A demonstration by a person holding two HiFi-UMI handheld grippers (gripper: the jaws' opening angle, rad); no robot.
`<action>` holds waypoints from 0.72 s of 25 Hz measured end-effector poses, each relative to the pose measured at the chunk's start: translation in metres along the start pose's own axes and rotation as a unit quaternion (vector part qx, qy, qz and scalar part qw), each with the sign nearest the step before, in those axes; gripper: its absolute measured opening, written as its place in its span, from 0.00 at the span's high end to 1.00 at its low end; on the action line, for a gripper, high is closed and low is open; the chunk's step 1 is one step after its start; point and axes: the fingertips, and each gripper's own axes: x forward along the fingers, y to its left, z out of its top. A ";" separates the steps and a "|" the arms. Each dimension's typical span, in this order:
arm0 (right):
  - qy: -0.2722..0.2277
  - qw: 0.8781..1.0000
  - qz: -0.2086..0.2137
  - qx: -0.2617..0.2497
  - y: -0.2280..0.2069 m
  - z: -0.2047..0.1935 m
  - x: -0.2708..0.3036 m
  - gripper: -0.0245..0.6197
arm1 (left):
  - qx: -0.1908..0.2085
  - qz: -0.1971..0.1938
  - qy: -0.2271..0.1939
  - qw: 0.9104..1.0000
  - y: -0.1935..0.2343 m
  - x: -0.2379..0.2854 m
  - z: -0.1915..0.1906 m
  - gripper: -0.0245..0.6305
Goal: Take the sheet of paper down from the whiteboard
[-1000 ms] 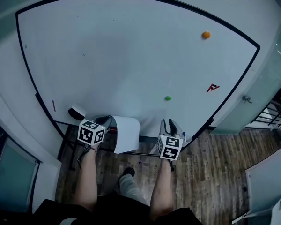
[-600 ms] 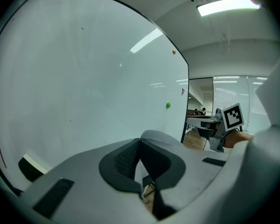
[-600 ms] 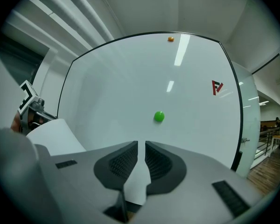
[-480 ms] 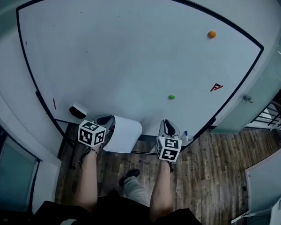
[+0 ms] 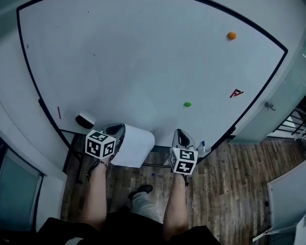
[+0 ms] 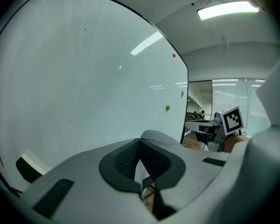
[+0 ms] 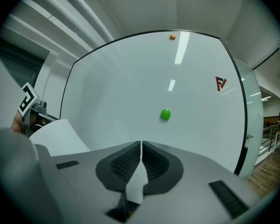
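Note:
The white sheet of paper (image 5: 135, 147) hangs curled off the lower edge of the whiteboard (image 5: 143, 60), and my left gripper (image 5: 117, 132) is shut on its left side. In the left gripper view a thin white strip of the paper (image 6: 140, 176) shows between the closed pads of the left gripper (image 6: 140, 146). My right gripper (image 5: 180, 135) is to the right of the sheet, apart from it in the head view. Its jaws have just been closing, and in the right gripper view the right gripper (image 7: 141, 146) has its pads together. The paper (image 7: 60, 134) curls at the left there.
A green magnet (image 5: 187, 104), an orange magnet (image 5: 231, 35) and a red logo (image 5: 236, 93) are on the board. An eraser (image 5: 84, 120) sits at the board's lower left, a blue-capped marker (image 5: 201, 147) on the tray at right. Wooden floor lies below.
The right gripper's jaws have closed. The paper has swung from hanging down to curling up and rightward beside the left gripper. Both hands stay near the board's lower edge.

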 end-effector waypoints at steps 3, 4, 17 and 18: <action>-0.003 1.000 -0.001 -0.001 0.000 0.003 0.001 0.92 | 0.003 0.002 -0.004 1.000 0.000 0.001 0.004 0.93; -0.002 1.000 -0.001 -0.004 0.000 0.004 0.001 0.92 | 0.003 0.002 -0.005 1.000 0.000 0.002 0.005 0.93; 0.009 1.000 -0.002 -0.005 -0.009 -0.002 0.008 0.93 | 0.004 -0.008 -0.014 1.000 -0.001 0.017 0.015 0.93; 0.009 1.000 -0.002 -0.005 -0.010 -0.002 0.008 0.93 | 0.005 -0.008 -0.014 1.000 -0.001 0.018 0.015 0.93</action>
